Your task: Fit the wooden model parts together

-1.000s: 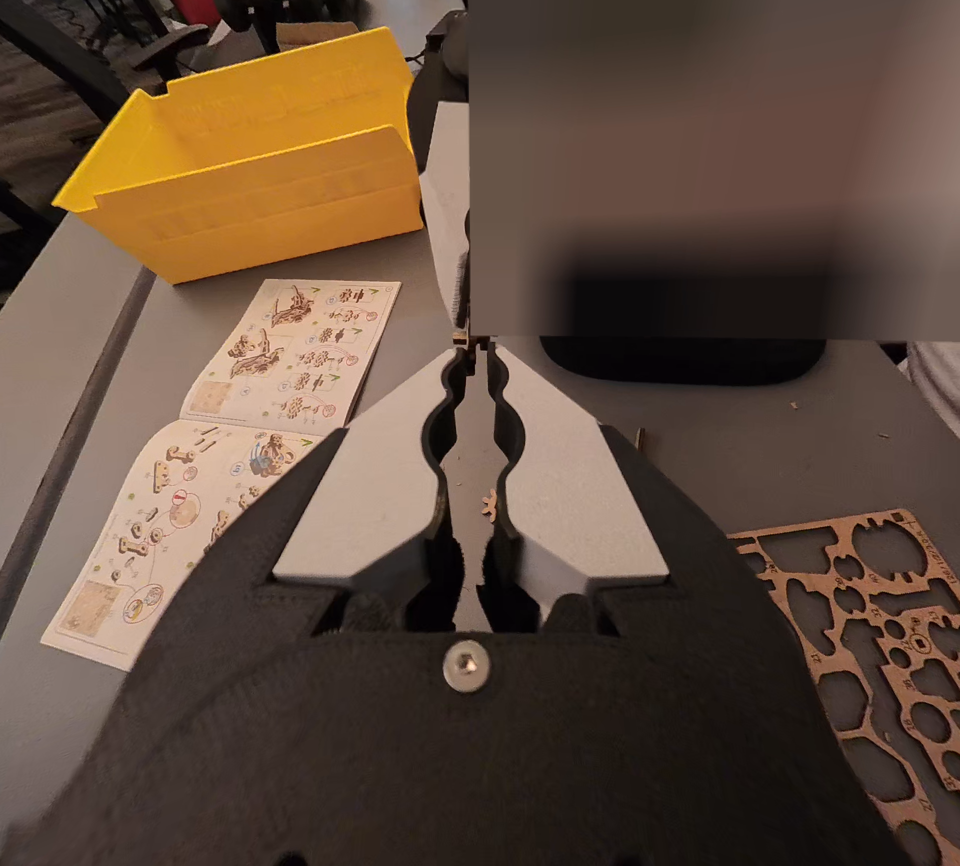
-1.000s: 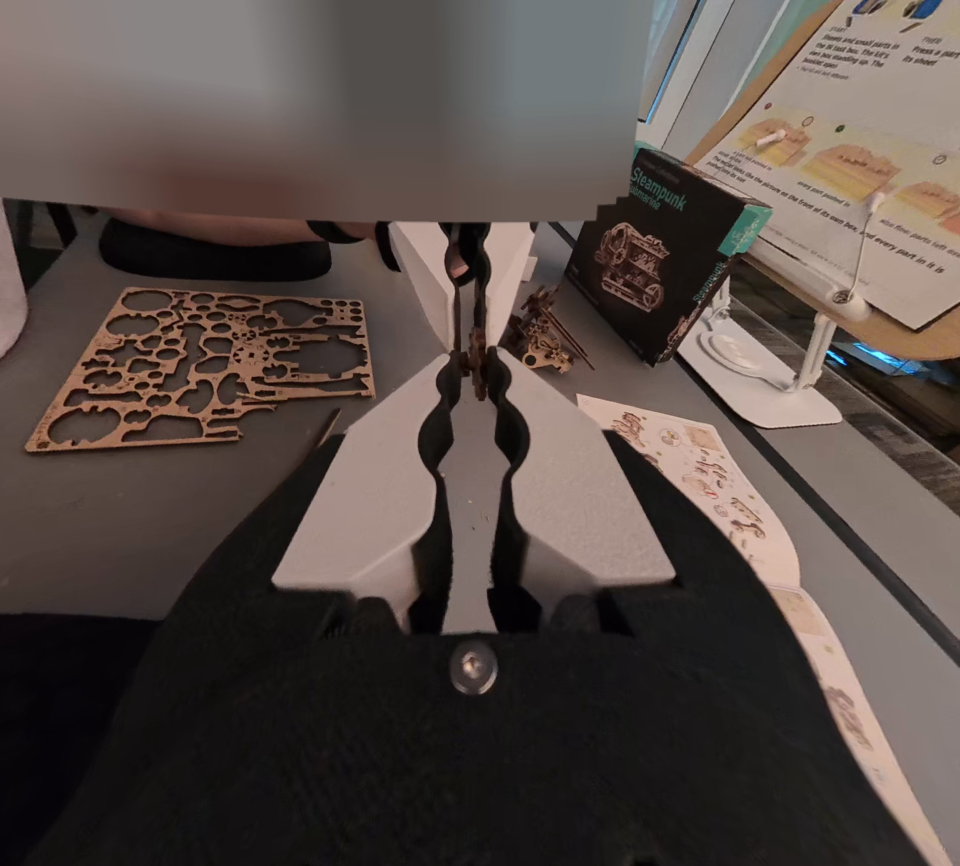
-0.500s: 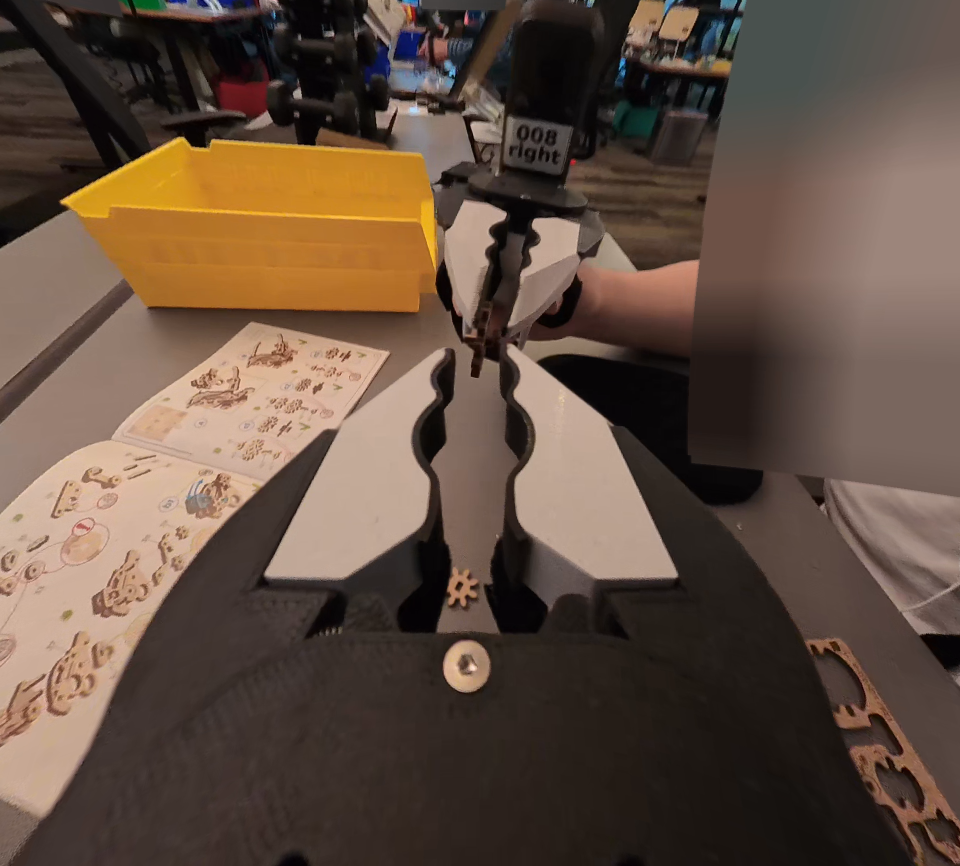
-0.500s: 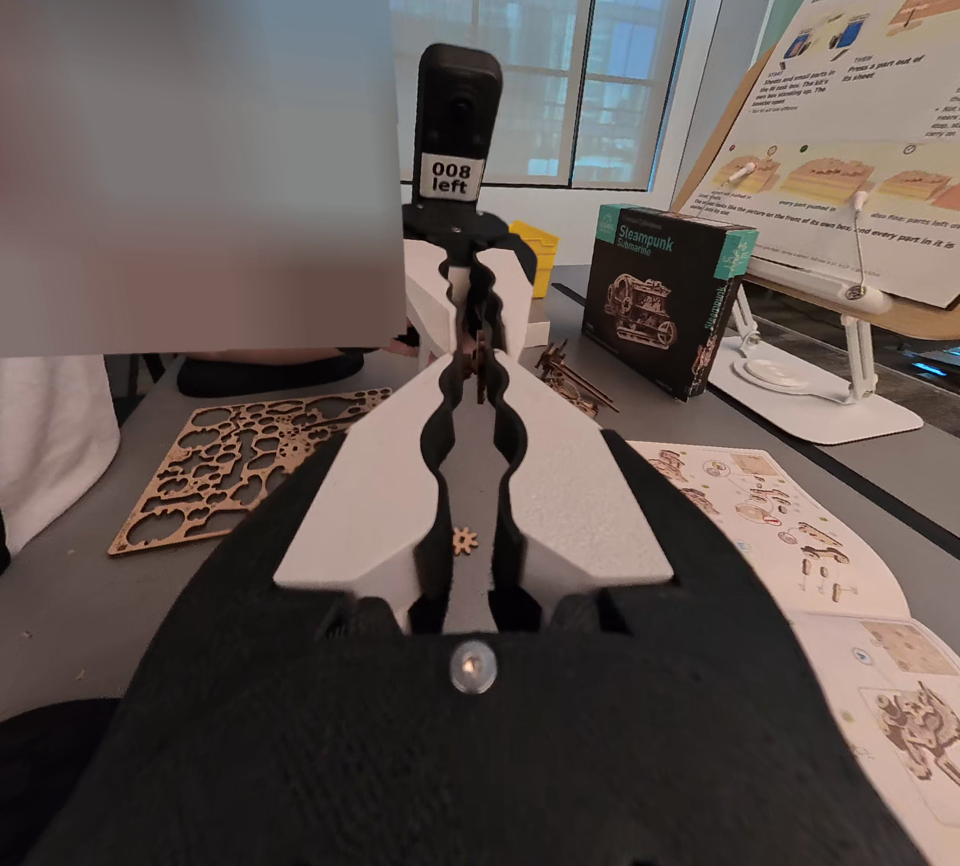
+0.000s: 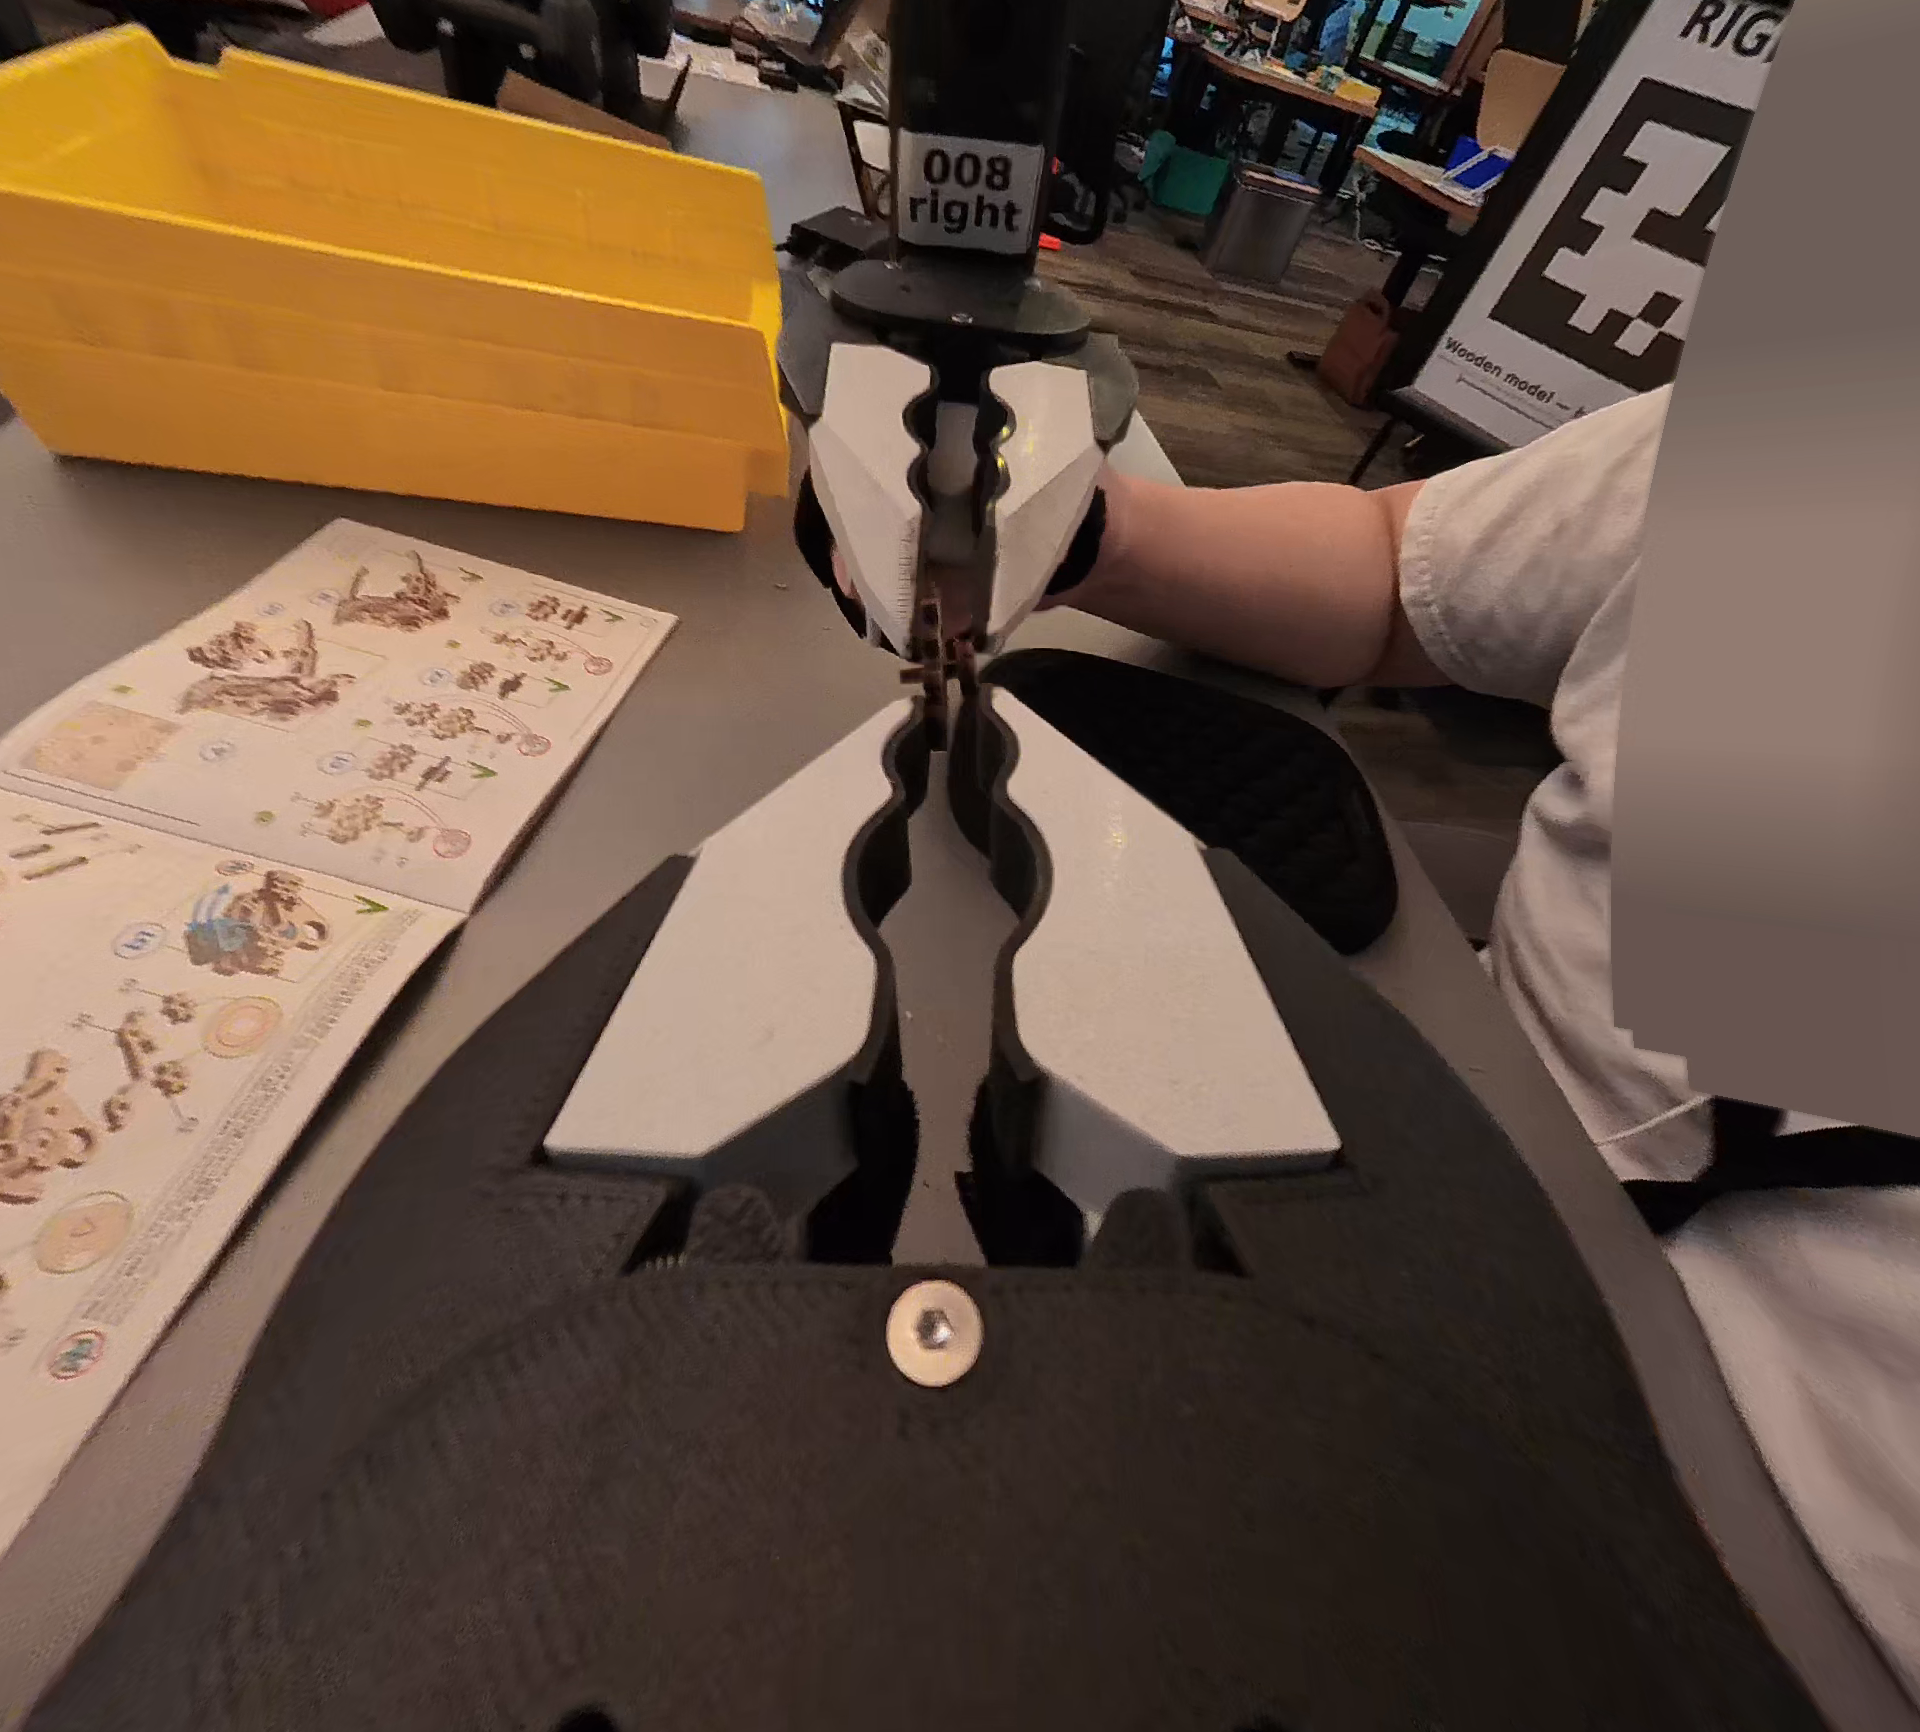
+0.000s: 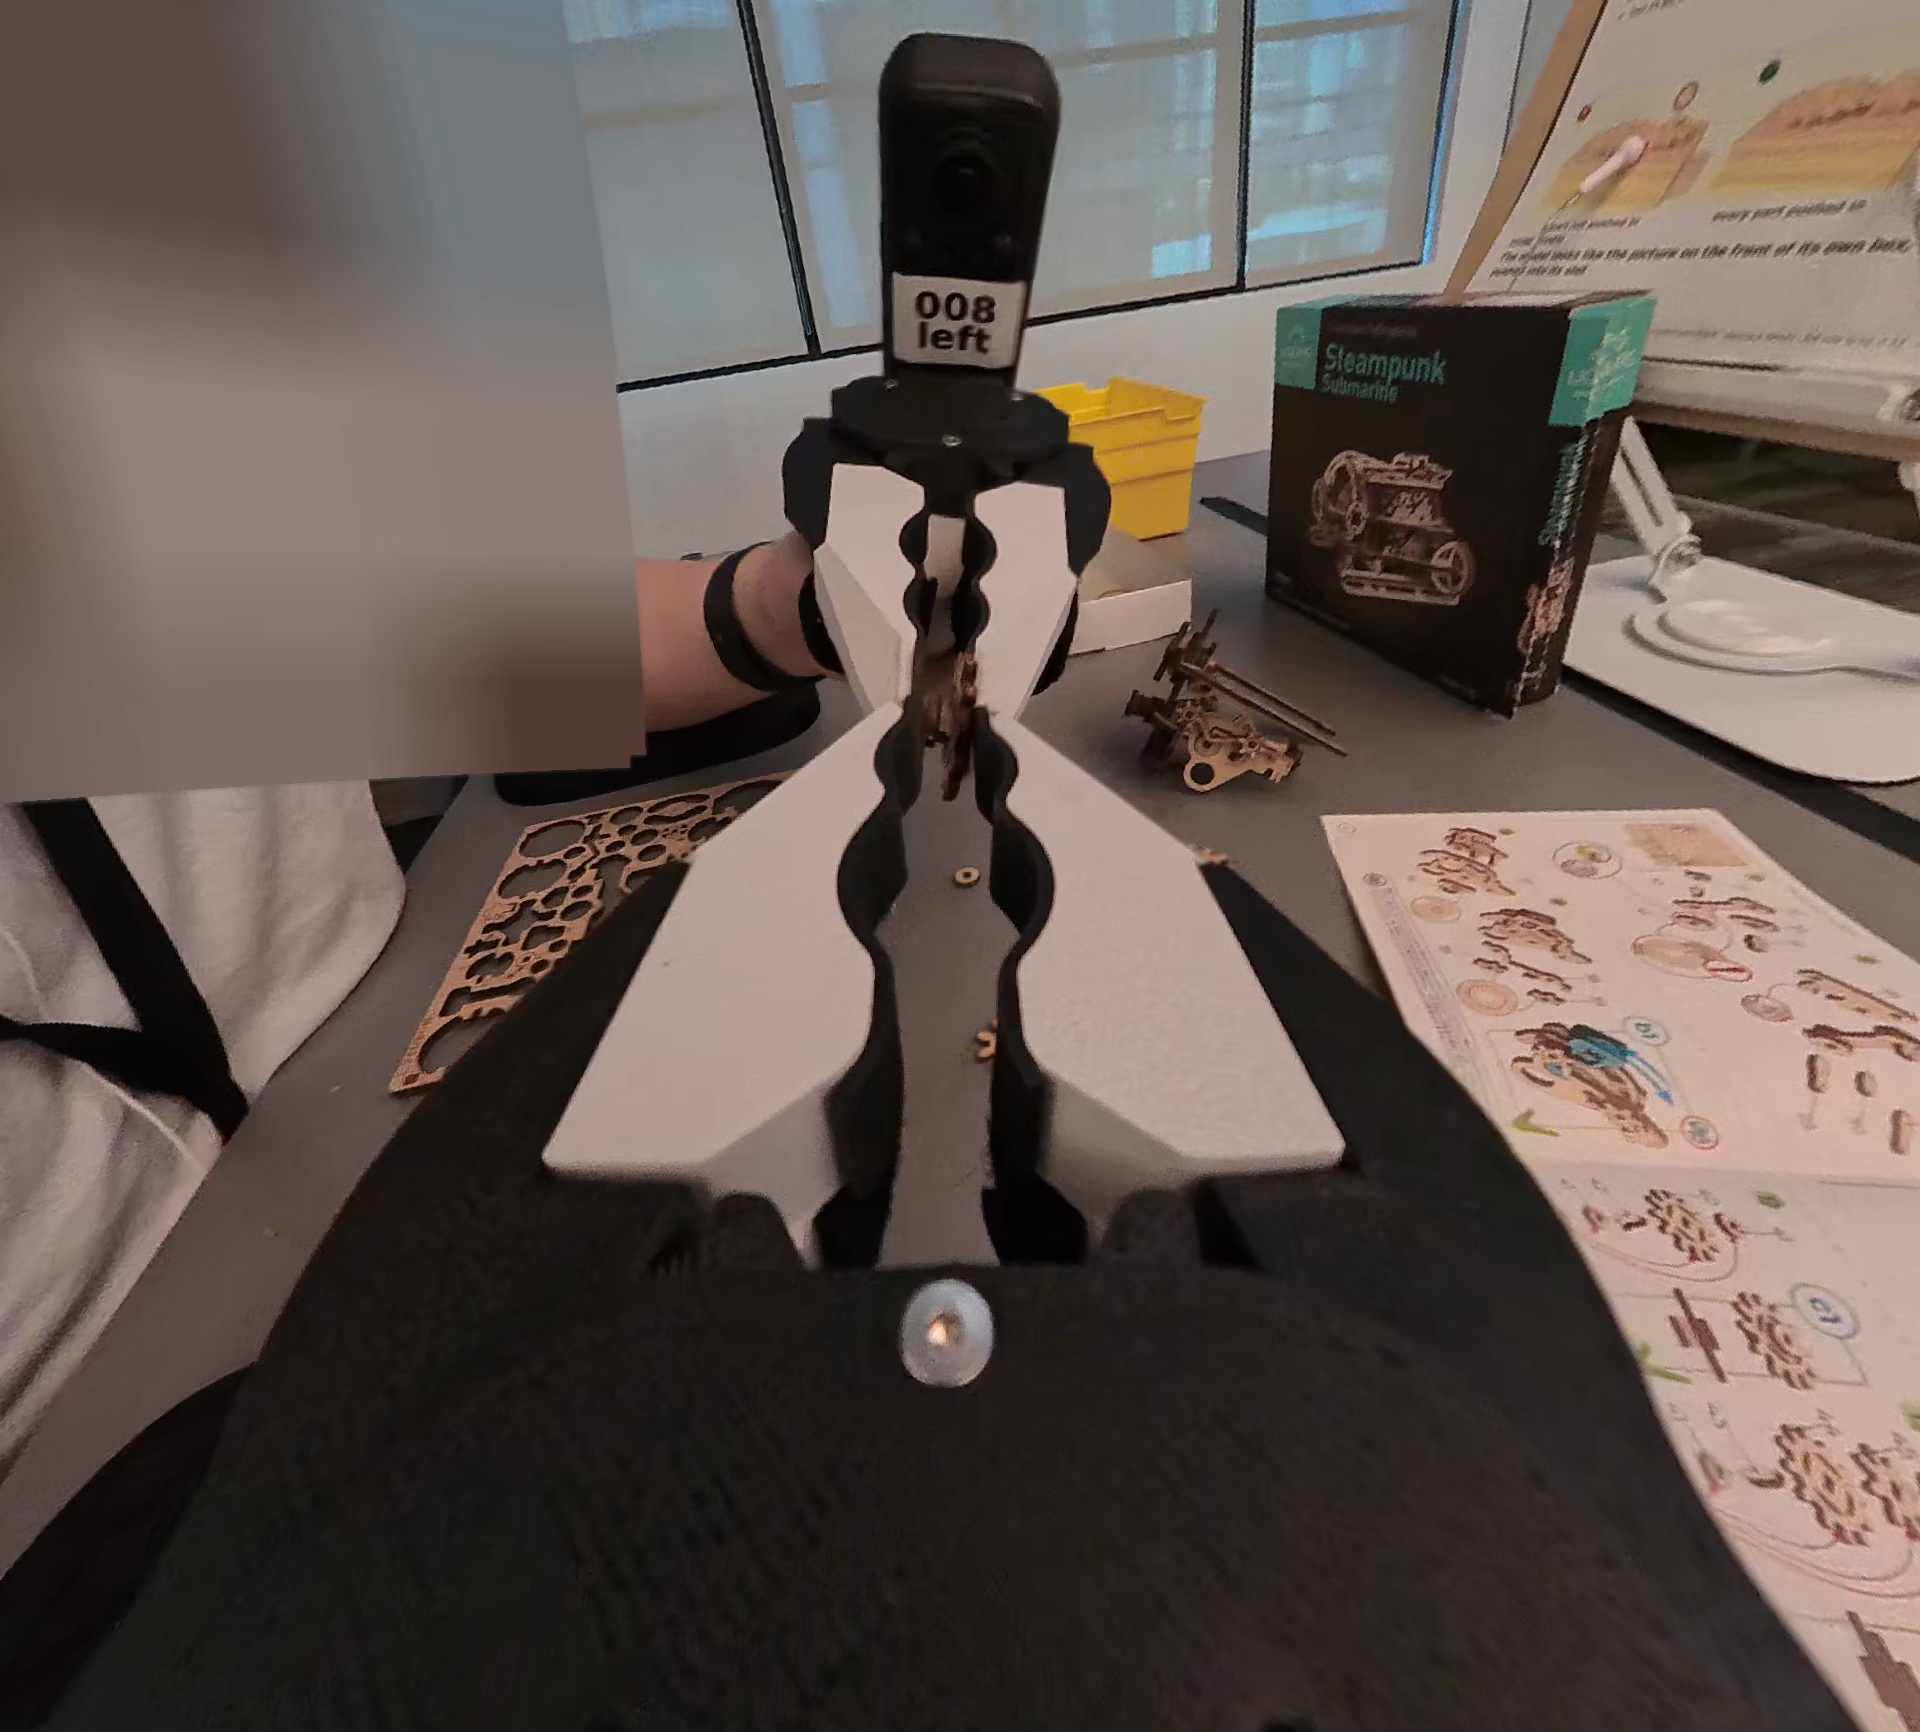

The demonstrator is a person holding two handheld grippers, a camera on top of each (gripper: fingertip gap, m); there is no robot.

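Note:
My two grippers face each other tip to tip above the grey table [image 5: 727,664]. My left gripper [image 5: 938,718] is shut on a small wooden part [image 5: 932,680]. It also shows in the right wrist view [image 6: 940,680], held by a hand. My right gripper [image 6: 943,732] is shut on a small toothed wooden part [image 6: 954,752]. It also shows in the left wrist view [image 5: 943,633]. The two parts touch where the tips meet; how they join is hidden. A partly built wooden model [image 6: 1210,726] lies on the table to the right.
A yellow bin [image 5: 395,280] stands far left. An open instruction booklet [image 5: 312,747] lies beside the grippers and also shows in the right wrist view [image 6: 1662,1059]. A punched-out wooden sheet [image 6: 551,913], a dark kit box [image 6: 1455,519], a loose small gear [image 6: 985,1043], a black pad [image 5: 1195,778]. The tips of both grippers are at nearly the same place. Both grippers' tips are roughly 20 cm from the partly built wooden model [image 6: 1210,726].
Both grippers have risen and tilted from looking down at the table to level, staying tip to tip. The loose gear has left the left wrist view.

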